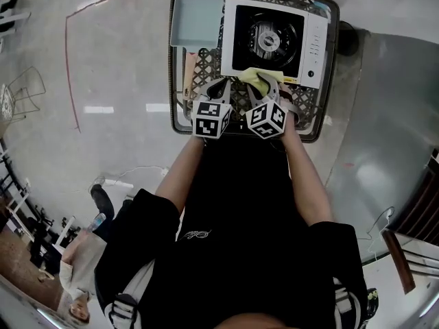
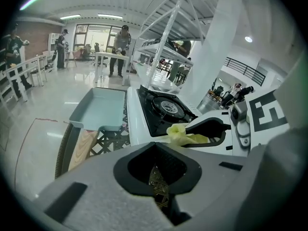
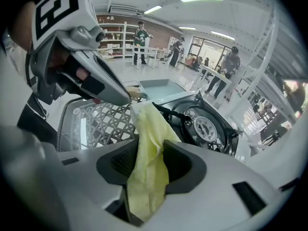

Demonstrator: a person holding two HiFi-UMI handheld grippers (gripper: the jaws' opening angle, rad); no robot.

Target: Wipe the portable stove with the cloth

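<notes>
The white portable stove (image 1: 271,40) with its black burner lies on a lattice-topped stand (image 1: 180,108). My right gripper (image 1: 266,86) is shut on a pale yellow cloth (image 1: 254,78) at the stove's near edge. In the right gripper view the cloth (image 3: 147,162) hangs out between the jaws, and the burner (image 3: 204,126) lies just beyond. My left gripper (image 1: 223,88) is shut and empty, close beside the right one, over the lattice next to the stove's near left corner. From the left gripper view, the cloth (image 2: 185,134) is bunched in the right gripper's fingers (image 2: 214,129) in front of the stove (image 2: 161,110).
A light blue tray (image 1: 197,20) sits left of the stove, with a wooden board (image 2: 82,148) under its near end. The stand's raised rim (image 1: 322,125) runs round everything. Several people (image 2: 120,49) stand far back by white tables and shelving (image 2: 166,42).
</notes>
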